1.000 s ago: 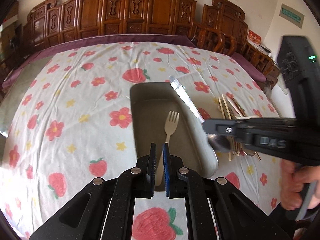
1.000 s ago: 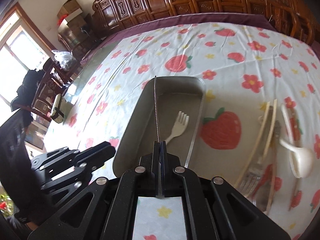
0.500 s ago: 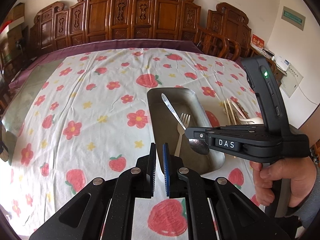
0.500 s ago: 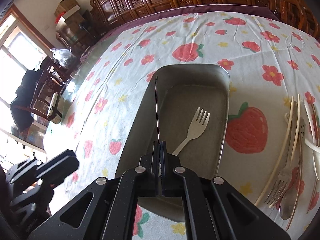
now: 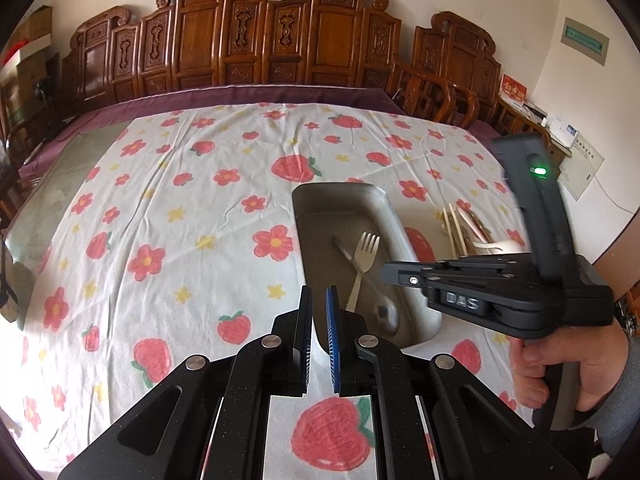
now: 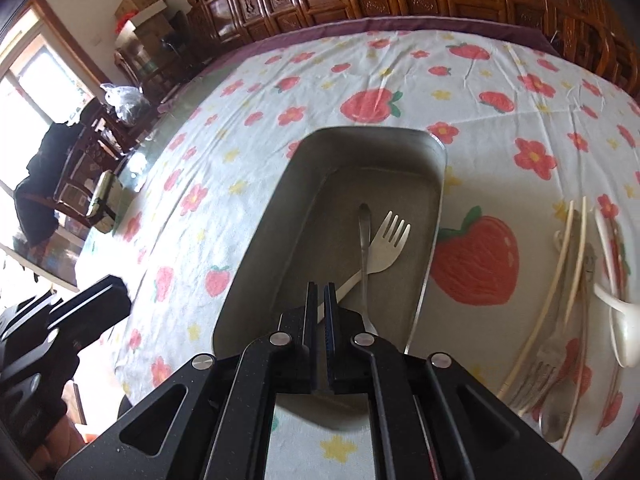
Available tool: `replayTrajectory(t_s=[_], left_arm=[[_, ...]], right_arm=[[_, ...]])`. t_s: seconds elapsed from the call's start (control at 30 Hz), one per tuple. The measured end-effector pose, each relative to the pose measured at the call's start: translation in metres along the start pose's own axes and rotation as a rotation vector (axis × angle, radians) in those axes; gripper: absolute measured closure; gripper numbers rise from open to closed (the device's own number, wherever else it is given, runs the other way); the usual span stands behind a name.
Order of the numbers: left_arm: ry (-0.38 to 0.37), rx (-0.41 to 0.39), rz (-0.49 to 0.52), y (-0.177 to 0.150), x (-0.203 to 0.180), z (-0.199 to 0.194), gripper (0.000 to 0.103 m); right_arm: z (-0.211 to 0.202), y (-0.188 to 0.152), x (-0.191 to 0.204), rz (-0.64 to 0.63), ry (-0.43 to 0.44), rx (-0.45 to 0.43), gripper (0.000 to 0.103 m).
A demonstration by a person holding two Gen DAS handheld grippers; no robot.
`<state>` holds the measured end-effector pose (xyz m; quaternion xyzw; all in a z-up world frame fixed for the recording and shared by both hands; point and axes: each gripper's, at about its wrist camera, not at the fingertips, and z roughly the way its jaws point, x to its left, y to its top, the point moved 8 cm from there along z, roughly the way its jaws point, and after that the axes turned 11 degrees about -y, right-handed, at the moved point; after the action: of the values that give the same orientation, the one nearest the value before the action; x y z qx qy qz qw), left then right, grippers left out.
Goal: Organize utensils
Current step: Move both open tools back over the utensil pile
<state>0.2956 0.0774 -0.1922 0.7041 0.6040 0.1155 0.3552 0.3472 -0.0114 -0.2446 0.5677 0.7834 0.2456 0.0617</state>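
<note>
Both pairs of black fingers (image 6: 320, 300) (image 5: 319, 308) narrowly parted, empty; slim steel spoon (image 6: 363, 248) across pale fork (image 6: 384, 240) in rectangular metal tray (image 6: 260, 240)

My left gripper (image 5: 319, 312) sits low with its fingers parted by a narrow gap and nothing in between, while my right gripper (image 6: 320, 300) hovers with the same narrow empty gap, my hand (image 5: 572, 364) wrapped around its handle.

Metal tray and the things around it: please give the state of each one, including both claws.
Metal tray: holds two utensils.
Spoon: released, lies across the fork.
Fork: flat in the tray.
Utensil pile: outside the tray, unsorted.
Right claw: slightly open, empty.
Left claw: slightly open, empty.
</note>
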Motion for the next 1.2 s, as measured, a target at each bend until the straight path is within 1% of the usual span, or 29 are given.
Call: replayTrajectory(t_s=[0.1, 0.13, 0.17, 0.2, 0.33, 0.47, 0.5, 0.57, 0.63, 0.73, 0.83, 0.93, 1.0, 1.07, 1.17, 1.2], left_arm=[[-0.017, -0.005, 0.009, 0.002, -0.007, -0.001, 0.096], [-0.025, -0.007, 0.013, 0.002, -0.012, -0.001, 0.094], [-0.031, -0.008, 0.016, 0.003, -0.015, -0.001, 0.087], [-0.038, -0.011, 0.02, 0.003, -0.018, -0.001, 0.086], [-0.072, -0.001, 0.04, 0.001, -0.038, 0.005, 0.085], [-0.103, 0.024, 0.061, -0.005, -0.058, 0.017, 0.085], [-0.108, 0.029, 0.065, -0.006, -0.062, 0.019, 0.084], [-0.12, 0.042, 0.074, -0.009, -0.071, 0.025, 0.083], [-0.13, 0.052, 0.081, -0.012, -0.078, 0.028, 0.082], [-0.142, 0.072, 0.09, -0.02, -0.088, 0.034, 0.079], [-0.147, 0.088, 0.1, -0.027, -0.095, 0.038, 0.078], [-0.149, 0.105, 0.104, -0.032, -0.099, 0.042, 0.078], [-0.149, 0.11, 0.107, -0.033, -0.102, 0.044, 0.078], [-0.151, 0.112, 0.113, -0.033, -0.105, 0.044, 0.077], [-0.151, 0.113, 0.119, -0.033, -0.108, 0.044, 0.077], [-0.151, 0.113, 0.12, -0.033, -0.108, 0.044, 0.077]], right_arm=[[-0.025, -0.006, -0.011, -0.011, -0.018, -0.041, 0.097], [-0.035, -0.01, -0.018, -0.011, -0.03, -0.055, 0.097], [-0.043, -0.013, -0.024, -0.011, -0.042, -0.066, 0.097], [-0.053, -0.018, -0.033, -0.012, -0.06, -0.08, 0.097], [-0.082, -0.039, -0.074, -0.01, -0.152, -0.109, 0.097], [-0.091, -0.062, -0.116, 0.003, -0.244, -0.096, 0.097], [-0.091, -0.066, -0.125, 0.013, -0.257, -0.089, 0.097], [-0.089, -0.077, -0.143, 0.04, -0.273, -0.076, 0.083], [-0.085, -0.084, -0.158, 0.071, -0.283, -0.066, 0.081], [-0.078, -0.09, -0.168, 0.091, -0.284, -0.053, 0.081], [-0.07, -0.091, -0.168, 0.098, -0.262, -0.048, 0.081], [-0.059, -0.084, -0.163, 0.092, -0.238, -0.044, 0.081], [-0.049, -0.078, -0.158, 0.094, -0.223, -0.04, 0.076], [-0.037, -0.071, -0.151, 0.088, -0.212, -0.035, 0.067], [-0.016, -0.063, -0.147, 0.096, -0.221, -0.01, 0.06], [-0.011, -0.062, -0.147, 0.101, -0.223, -0.003, 0.06]])
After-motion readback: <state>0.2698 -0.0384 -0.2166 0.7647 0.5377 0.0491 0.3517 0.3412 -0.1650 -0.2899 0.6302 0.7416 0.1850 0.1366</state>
